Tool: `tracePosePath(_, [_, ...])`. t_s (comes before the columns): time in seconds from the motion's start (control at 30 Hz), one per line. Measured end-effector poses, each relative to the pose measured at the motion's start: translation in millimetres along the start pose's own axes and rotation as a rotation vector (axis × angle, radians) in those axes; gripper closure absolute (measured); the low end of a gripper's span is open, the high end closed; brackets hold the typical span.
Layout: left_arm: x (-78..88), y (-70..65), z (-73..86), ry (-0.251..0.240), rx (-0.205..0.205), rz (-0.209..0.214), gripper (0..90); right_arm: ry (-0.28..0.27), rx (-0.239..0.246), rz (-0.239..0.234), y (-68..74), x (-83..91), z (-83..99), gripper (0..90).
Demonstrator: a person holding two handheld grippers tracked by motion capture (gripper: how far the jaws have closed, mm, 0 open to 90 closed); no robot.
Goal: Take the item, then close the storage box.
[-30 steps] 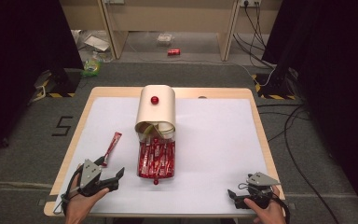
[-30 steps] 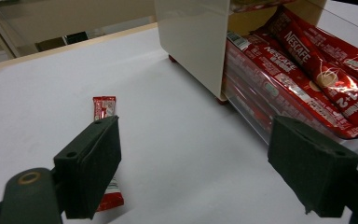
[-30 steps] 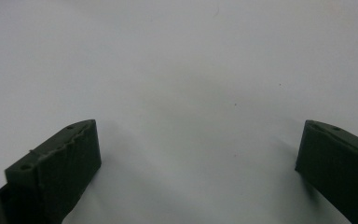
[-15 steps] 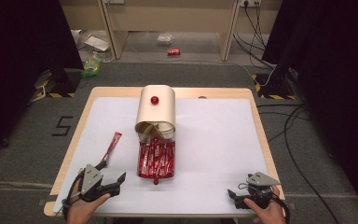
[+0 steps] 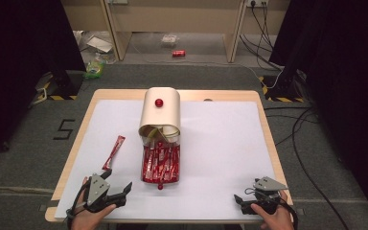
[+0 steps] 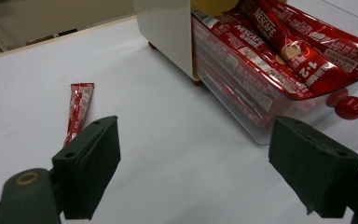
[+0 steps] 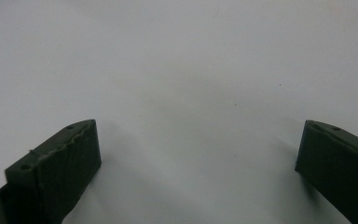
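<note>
Here we list: left gripper [image 5: 120, 194], lower left of the high view, jaws spread wide and empty; right gripper [image 5: 242, 201], lower right, likewise spread over bare sheet [image 5: 220, 143]. Loose sachet [image 5: 114, 152] lies left of centre, apart from the tray [image 5: 160, 165] of sachets under the box [image 5: 160, 112].

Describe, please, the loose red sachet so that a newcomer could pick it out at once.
Start at the cream box in the middle of the white table, with its clear drawer of red sachets pulled out. The loose sachet lies left of that drawer. Unlike the others, it lies alone, flat on the bare table.
</note>
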State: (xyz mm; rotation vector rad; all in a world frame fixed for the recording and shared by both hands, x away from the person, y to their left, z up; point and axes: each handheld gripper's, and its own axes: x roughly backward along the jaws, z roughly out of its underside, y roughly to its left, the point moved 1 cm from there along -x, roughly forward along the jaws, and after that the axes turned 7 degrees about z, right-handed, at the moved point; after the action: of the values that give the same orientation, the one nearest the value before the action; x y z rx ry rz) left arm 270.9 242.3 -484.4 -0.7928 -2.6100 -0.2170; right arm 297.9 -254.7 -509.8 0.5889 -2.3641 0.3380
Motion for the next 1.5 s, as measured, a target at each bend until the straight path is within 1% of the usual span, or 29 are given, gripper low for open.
tracePosePath(0.1, [-0.6, -2.2, 2.6, 0.012, -0.007, -0.001, 16.2, -0.001, 0.0, 0.0, 0.1, 0.1, 0.2, 0.1])
tracePosePath(0.17, [-3.5, -4.9, 5.2, 0.023, -0.003, 0.008, 16.1, -0.001, 0.0, 0.0, 0.0, 0.1, 0.1, 0.1])
tracePosePath(0.23, [-5.4, -6.6, 7.5, 0.038, -0.007, 0.007, 16.1, 0.001, 0.001, -0.001, -0.1, 0.1, -0.1, 0.1])
tracePosePath(0.4, [-8.1, -9.9, 10.9, 0.057, -0.014, 0.012, 16.2, 0.001, 0.001, -0.001, -0.1, 0.1, -0.1, 0.1])
tracePosePath(0.6, [-8.5, -13.8, 11.8, 0.065, -0.025, 0.009, 16.1, -0.002, 0.001, -0.002, -0.2, 0.1, 0.3, 0.2])
tracePosePath(0.63, [-8.9, -14.4, 11.8, 0.063, -0.025, 0.016, 16.2, -0.002, 0.001, -0.002, -0.3, 0.0, 0.3, 0.2])
tracePosePath(0.7, [-7.8, -15.8, 11.9, 0.067, -0.03, 0.012, 16.2, -0.002, 0.001, -0.002, -0.2, 0.1, 0.3, 0.2])
tracePosePath(0.87, [-7.1, -18.8, 12.4, 0.073, -0.031, 0.023, 16.1, -0.002, 0.001, -0.002, -0.1, 0.1, 0.3, 0.2])
tracePosePath(0.97, [-8.2, -19.7, 11.0, 0.079, -0.036, 0.024, 16.1, -0.001, 0.001, -0.001, -0.1, 0.1, 0.2, 0.2])
tracePosePath(1.1, [-12.8, -18.8, 9.6, 0.093, -0.03, 0.017, 16.1, -0.003, 0.001, -0.002, -0.2, 0.1, 0.4, 0.2])
tracePosePath(1.33, [-18.5, -21.9, 6.0, 0.116, -0.033, 0.011, 16.2, -0.002, 0.001, -0.001, 0.0, 0.1, 0.3, 0.2])
tracePosePath(1.37, [-20.1, -22.7, 4.2, 0.117, -0.05, 0.018, 16.2, -0.001, 0.001, -0.001, 0.0, 0.1, 0.3, 0.2])
tracePosePath(1.5, [-22.9, -19.9, 1.3, 0.118, -0.038, 0.004, 16.2, -0.001, 0.003, 0.001, -0.1, -0.1, 0.0, 0.1])
